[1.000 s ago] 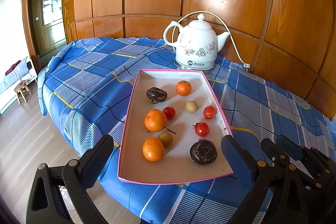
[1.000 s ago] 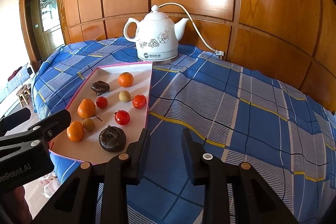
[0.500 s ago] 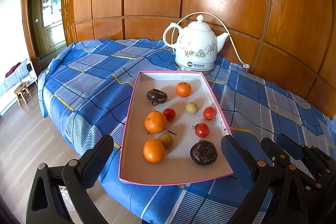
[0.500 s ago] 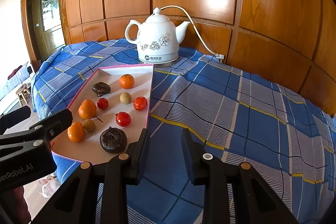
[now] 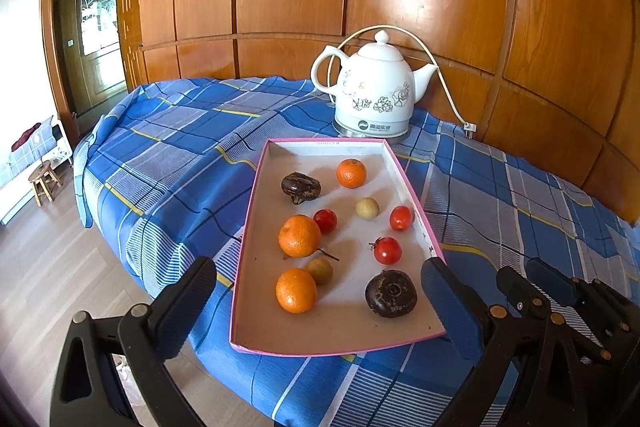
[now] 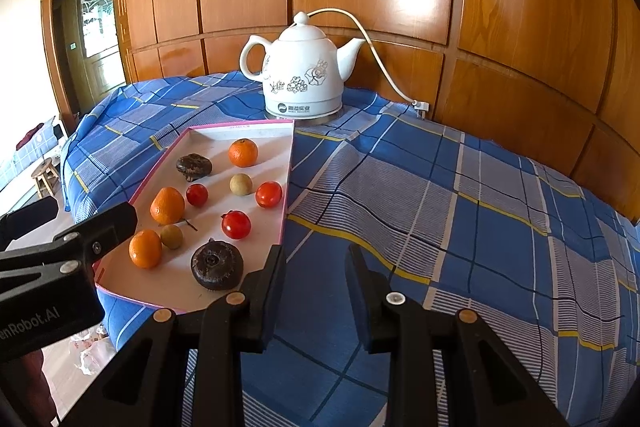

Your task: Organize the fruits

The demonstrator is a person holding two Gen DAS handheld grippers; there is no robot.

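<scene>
A pink-rimmed tray (image 5: 260, 183) (image 6: 290, 163) lies on the blue plaid cloth. It holds three oranges (image 5: 296, 290), three red tomatoes (image 5: 387, 251), two small tan fruits (image 5: 367, 208) and two dark brown fruits (image 5: 391, 293) (image 6: 216, 265), all apart. My left gripper (image 5: 320, 297) is wide open and empty, hovering at the tray's near end. My right gripper (image 6: 316, 263) is partly open and empty, over the cloth just right of the tray's near corner.
A white floral electric kettle (image 5: 374, 95) (image 6: 300, 73) with a cord stands behind the tray against the wooden wall. The table edge drops to the floor at the left, where a small stool (image 5: 43, 179) stands.
Both grippers have drifted slightly; the tray and kettle sit a little higher and farther in view. No fruit has moved.
</scene>
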